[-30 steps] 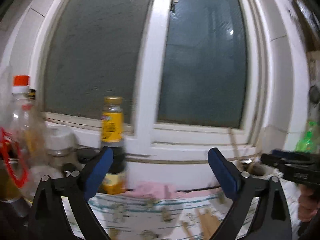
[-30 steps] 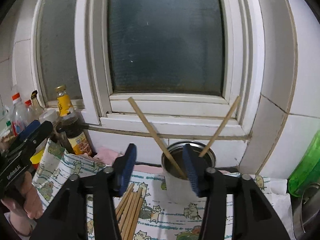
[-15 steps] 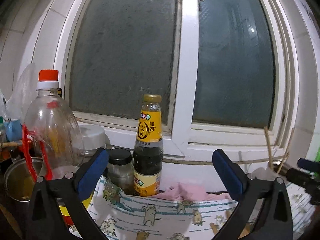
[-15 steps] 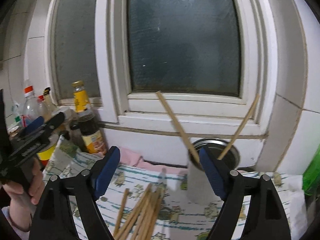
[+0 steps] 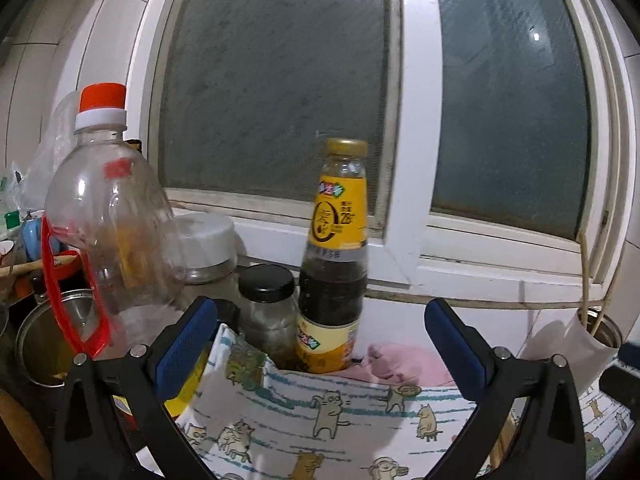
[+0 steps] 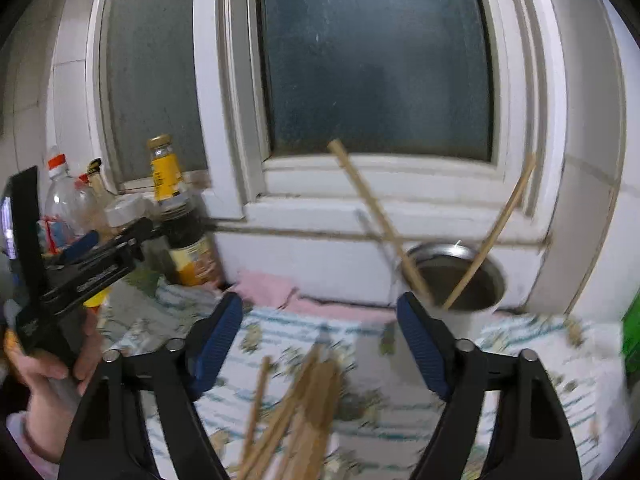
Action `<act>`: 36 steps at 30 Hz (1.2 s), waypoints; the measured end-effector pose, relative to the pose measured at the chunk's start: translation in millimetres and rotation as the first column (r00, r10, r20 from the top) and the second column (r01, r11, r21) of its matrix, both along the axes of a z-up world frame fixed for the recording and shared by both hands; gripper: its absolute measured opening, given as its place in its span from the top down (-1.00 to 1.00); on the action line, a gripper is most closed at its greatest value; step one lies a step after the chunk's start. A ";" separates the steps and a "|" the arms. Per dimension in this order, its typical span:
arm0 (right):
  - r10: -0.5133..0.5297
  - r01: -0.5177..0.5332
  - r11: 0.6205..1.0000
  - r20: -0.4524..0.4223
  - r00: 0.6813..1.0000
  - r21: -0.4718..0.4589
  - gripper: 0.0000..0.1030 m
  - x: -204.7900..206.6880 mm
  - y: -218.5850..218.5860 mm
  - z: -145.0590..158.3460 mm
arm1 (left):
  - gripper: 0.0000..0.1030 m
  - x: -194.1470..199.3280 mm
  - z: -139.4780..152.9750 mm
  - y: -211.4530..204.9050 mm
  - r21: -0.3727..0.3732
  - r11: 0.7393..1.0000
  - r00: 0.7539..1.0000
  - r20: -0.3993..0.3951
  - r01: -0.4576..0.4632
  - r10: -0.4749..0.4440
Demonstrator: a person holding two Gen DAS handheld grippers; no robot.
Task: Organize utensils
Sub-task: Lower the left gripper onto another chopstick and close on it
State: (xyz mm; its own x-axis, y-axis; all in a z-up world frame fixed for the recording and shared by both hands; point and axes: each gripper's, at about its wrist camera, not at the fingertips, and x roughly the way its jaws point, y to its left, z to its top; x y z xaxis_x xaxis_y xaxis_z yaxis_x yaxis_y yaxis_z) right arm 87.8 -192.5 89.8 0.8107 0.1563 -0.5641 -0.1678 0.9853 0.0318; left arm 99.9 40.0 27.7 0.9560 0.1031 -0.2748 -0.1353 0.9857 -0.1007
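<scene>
The cup (image 6: 456,276) stands against the wall under the window, two chopsticks (image 6: 376,216) leaning in it; the loose chopsticks (image 6: 292,412) lie on the cloth (image 6: 520,360) left of and in front of it, bottles (image 5: 334,256) crowding farther left. The right hand-held gripper (image 6: 320,340) hangs tilted down over the loose chopsticks, its jaws just closing a little yet apart and empty. The left hand-held gripper (image 5: 320,344), in a hand (image 6: 44,376) far left of the cup, gapes wide and empty at the bottles.

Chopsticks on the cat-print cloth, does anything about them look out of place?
Yes. A loose pile of chopsticks lies scattered on the cloth, while only two chopsticks stand, splayed apart, in the metal cup by the window.
</scene>
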 end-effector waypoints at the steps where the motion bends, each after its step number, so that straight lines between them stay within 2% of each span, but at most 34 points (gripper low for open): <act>1: 0.025 -0.025 1.000 -0.012 1.000 -0.007 -0.26 -0.7 4.9 -2.3 | -1.00 -0.8 0.4 0.2 0.002 1.000 1.000 -0.002 -0.007 0.007; 4: 0.066 -0.068 0.997 -0.057 0.996 -0.037 0.00 -0.4 17.3 -10.9 | -1.00 -1.6 0.9 -2.3 0.015 1.000 1.000 0.005 -0.013 0.013; 8: 0.070 -0.079 0.994 -0.115 0.991 -0.076 0.08 4.4 27.4 -27.6 | -1.00 -12.5 3.4 -9.7 0.029 1.000 0.995 0.095 -0.012 0.009; 12: 0.078 -0.091 0.995 -0.214 0.974 -0.052 0.25 18.1 26.4 -45.6 | -1.00 -13.1 5.1 -19.7 0.066 0.998 0.995 0.093 0.017 -0.023; 14: 0.070 -0.080 0.996 -0.266 0.961 -0.028 0.39 26.6 22.1 -55.0 | -1.00 -10.3 3.2 -24.4 0.066 0.997 0.997 0.070 0.030 -0.034; 15: 0.059 -0.070 0.997 -0.292 0.955 -0.029 0.54 30.7 20.2 -60.4 | -0.88 -7.9 1.1 -26.7 0.064 0.997 0.997 0.055 0.043 -0.046; 16: 0.050 -0.067 0.997 -0.316 0.947 -0.042 0.67 34.3 20.0 -65.4 | -0.63 -4.6 -1.6 -29.8 0.063 0.996 0.997 0.027 0.066 -0.068; 17: 0.050 -0.074 0.995 -0.339 0.939 -0.060 0.71 37.9 20.4 -70.7 | -0.54 0.2 -4.4 -33.4 0.062 0.994 0.996 -0.009 0.093 -0.093; 19: 0.013 -0.049 0.995 -0.361 0.932 -0.090 0.71 43.4 17.6 -78.7 | -0.48 12.0 -12.3 -38.1 0.023 0.987 0.983 -0.093 0.162 -0.159; 21: -0.036 -0.008 0.993 -0.385 0.922 -0.114 0.71 50.3 11.8 -85.4 | -0.39 26.0 -23.2 -42.1 -0.043 0.973 0.954 -0.193 0.227 -0.231; 22: -0.049 0.004 0.994 -0.397 0.917 -0.113 0.71 53.1 7.7 -87.6 | -0.28 32.6 -29.2 -43.9 -0.080 0.963 0.932 -0.242 0.258 -0.270; 23: -0.064 0.018 0.993 -0.410 0.910 -0.115 0.71 56.5 3.3 -90.2 | -0.21 39.9 -37.2 -46.5 -0.133 0.947 0.900 -0.295 0.293 -0.320; 24: -0.083 0.033 0.992 -0.426 0.901 -0.122 0.71 60.0 -0.8 -93.3 | -0.09 47.6 -46.0 -49.2 -0.193 0.925 0.859 -0.347 0.327 -0.376; 26: -0.087 0.039 0.993 -0.453 0.887 -0.114 0.71 64.5 -5.9 -98.8 | 0.20 60.4 -62.4 -55.5 -0.316 0.865 0.762 -0.416 0.391 -0.497; 27: -0.081 0.036 0.994 -0.466 0.881 -0.105 0.71 66.1 -7.2 -100.9 | 0.50 65.2 -70.6 -59.9 -0.354 0.846 0.720 -0.451 0.398 -0.527; 28: -0.072 0.031 0.995 -0.481 0.874 -0.093 0.71 67.6 -7.9 -103.2 | 0.53 65.1 -74.2 -64.7 -0.353 0.843 0.704 -0.468 0.405 -0.534; 29: -0.063 0.026 0.996 -0.494 0.867 -0.082 0.71 68.7 -8.2 -105.1 | 0.53 63.6 -74.7 -69.9 -0.333 0.845 0.703 -0.471 0.418 -0.533; 32: -0.090 0.042 0.993 -0.483 0.871 -0.109 0.71 67.9 -8.3 -104.7 | 0.53 56.5 -73.3 -84.3 -0.245 0.861 0.720 -0.474 0.446 -0.508; 34: -0.129 0.074 0.988 -0.475 0.871 -0.133 0.71 66.4 -9.5 -104.1 | 0.53 54.2 -75.7 -93.4 -0.225 0.858 0.709 -0.489 0.461 -0.509; 36: -0.129 0.083 0.990 -0.481 0.867 -0.117 0.71 67.0 -11.1 -104.2 | 0.47 55.3 -81.3 -97.8 -0.219 0.856 0.691 -0.512 0.469 -0.510</act>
State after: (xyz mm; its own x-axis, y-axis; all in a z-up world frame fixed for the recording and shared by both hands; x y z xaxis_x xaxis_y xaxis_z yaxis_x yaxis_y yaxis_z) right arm 154.8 -203.6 -14.4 0.4390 0.0148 -0.8984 -0.0484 0.9988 -0.0072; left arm 155.2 -57.9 -53.6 0.5579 -0.3749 -0.7404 0.3131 0.9213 -0.2305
